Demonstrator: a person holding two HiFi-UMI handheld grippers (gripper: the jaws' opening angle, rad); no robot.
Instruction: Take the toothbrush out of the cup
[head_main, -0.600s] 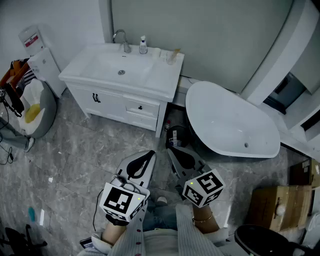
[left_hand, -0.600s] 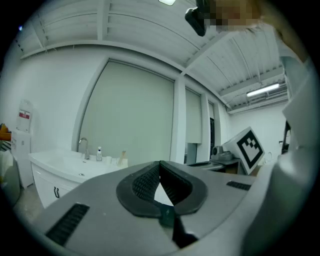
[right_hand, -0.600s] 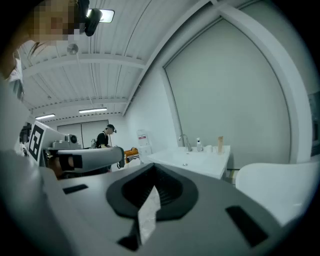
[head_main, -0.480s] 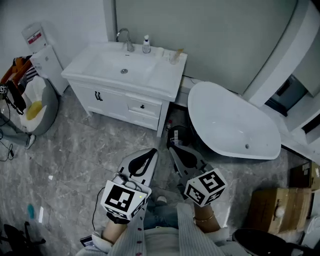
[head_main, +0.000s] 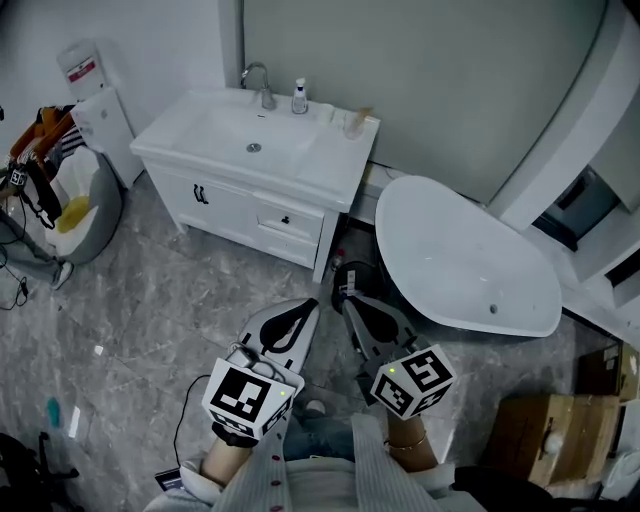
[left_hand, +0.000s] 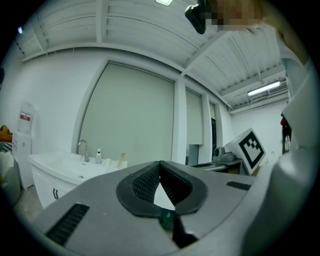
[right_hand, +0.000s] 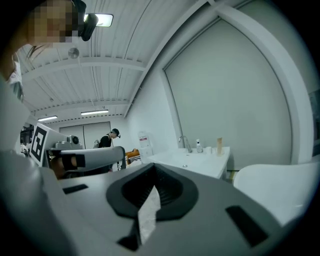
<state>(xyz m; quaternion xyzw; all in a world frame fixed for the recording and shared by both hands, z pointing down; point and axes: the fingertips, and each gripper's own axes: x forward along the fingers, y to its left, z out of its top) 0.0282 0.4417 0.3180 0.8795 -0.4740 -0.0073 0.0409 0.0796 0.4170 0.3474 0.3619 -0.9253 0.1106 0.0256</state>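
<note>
A white bathtub (head_main: 465, 255) sits beside the sink bench (head_main: 330, 165). Well apart from the bench, the left tongs (head_main: 311, 304) and right tongs (head_main: 348, 301) are both closed and empty. The cup (head_main: 354, 125) stands at the bench's back right corner with the toothbrush (head_main: 358, 110) in it.

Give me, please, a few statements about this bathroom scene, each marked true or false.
1. The cup stands at the vanity's right end in the head view. True.
2. The right gripper holds the toothbrush. False: it is shut on nothing; the toothbrush is in the cup.
3. The left gripper is shut and empty. True.
4. The bathtub is left of the vanity in the head view. False: it is right of it.
5. A gripper touches the cup. False: both are well short of the vanity.
</note>
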